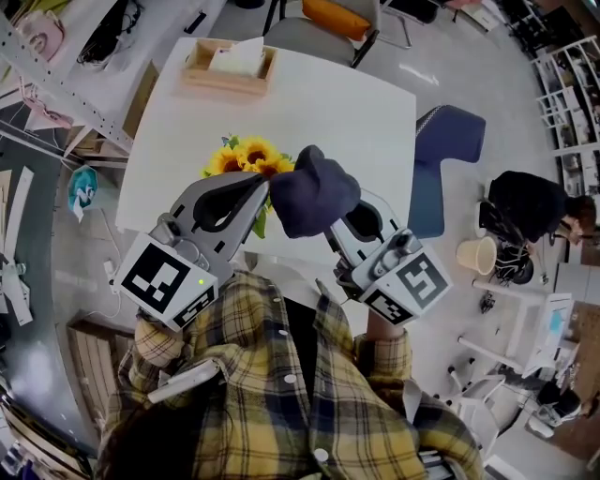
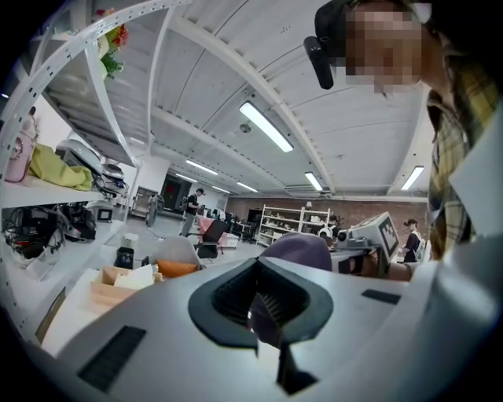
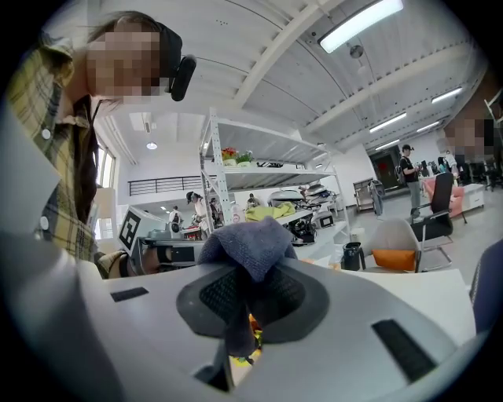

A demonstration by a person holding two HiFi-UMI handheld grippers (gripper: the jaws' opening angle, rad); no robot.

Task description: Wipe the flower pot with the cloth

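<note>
A dark blue cloth (image 1: 314,192) hangs bunched above the white table (image 1: 366,122). My right gripper (image 1: 328,223) comes in from the lower right and is shut on the cloth, which piles up over its jaws (image 3: 247,243). My left gripper (image 1: 265,186) points in from the lower left; its jaws stand closed, their tips at the cloth's left edge, with cloth (image 2: 299,245) showing between them. Yellow sunflowers (image 1: 246,157) stick out just behind both grippers and show under the right jaws (image 3: 251,345). The pot itself is hidden beneath the grippers and cloth.
A wooden tray with white tissue (image 1: 230,66) sits at the table's far edge. A blue chair (image 1: 445,150) stands to the right of the table, a chair with an orange cushion (image 1: 333,17) beyond it. A person crouches on the floor at the right (image 1: 530,206). Shelving lines the left side.
</note>
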